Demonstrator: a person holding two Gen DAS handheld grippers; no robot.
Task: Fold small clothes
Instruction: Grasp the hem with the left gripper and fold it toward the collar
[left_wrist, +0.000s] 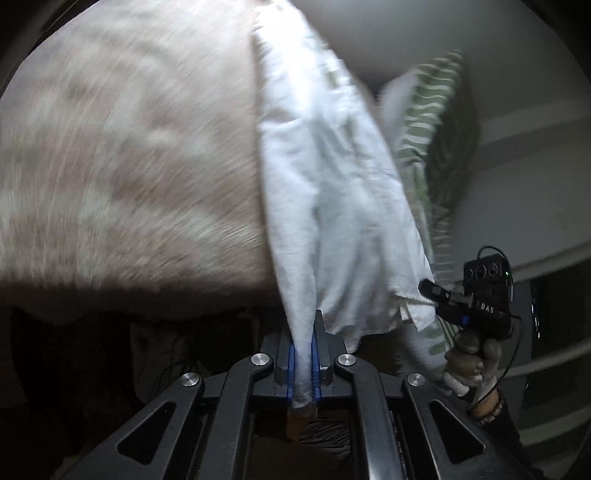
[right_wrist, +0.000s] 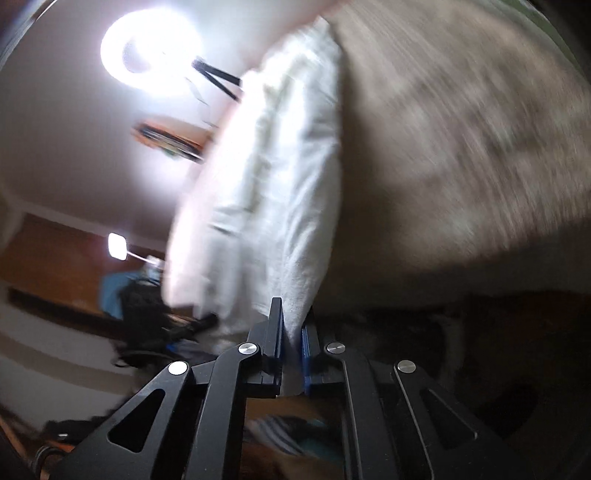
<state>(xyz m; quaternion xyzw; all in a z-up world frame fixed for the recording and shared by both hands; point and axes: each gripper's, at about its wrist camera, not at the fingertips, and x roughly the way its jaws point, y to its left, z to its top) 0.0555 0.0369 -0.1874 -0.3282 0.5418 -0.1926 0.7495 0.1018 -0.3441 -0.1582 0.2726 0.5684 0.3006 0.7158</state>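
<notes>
A small white garment (left_wrist: 332, 206) hangs in the air, stretched between both grippers. My left gripper (left_wrist: 303, 332) is shut on one of its edges, the cloth pinched between the blue pads. My right gripper (right_wrist: 293, 325) is shut on another edge of the same white garment (right_wrist: 266, 206). The right gripper also shows in the left wrist view (left_wrist: 434, 291), at the garment's lower right, held by a gloved hand. Both views are blurred by motion.
A pinkish beige patterned bedcover (left_wrist: 122, 166) fills the area behind the garment and also shows in the right wrist view (right_wrist: 461, 147). A green and white striped cloth (left_wrist: 432, 122) lies beyond. A bright ring lamp (right_wrist: 147, 51) shines at the upper left of the right wrist view.
</notes>
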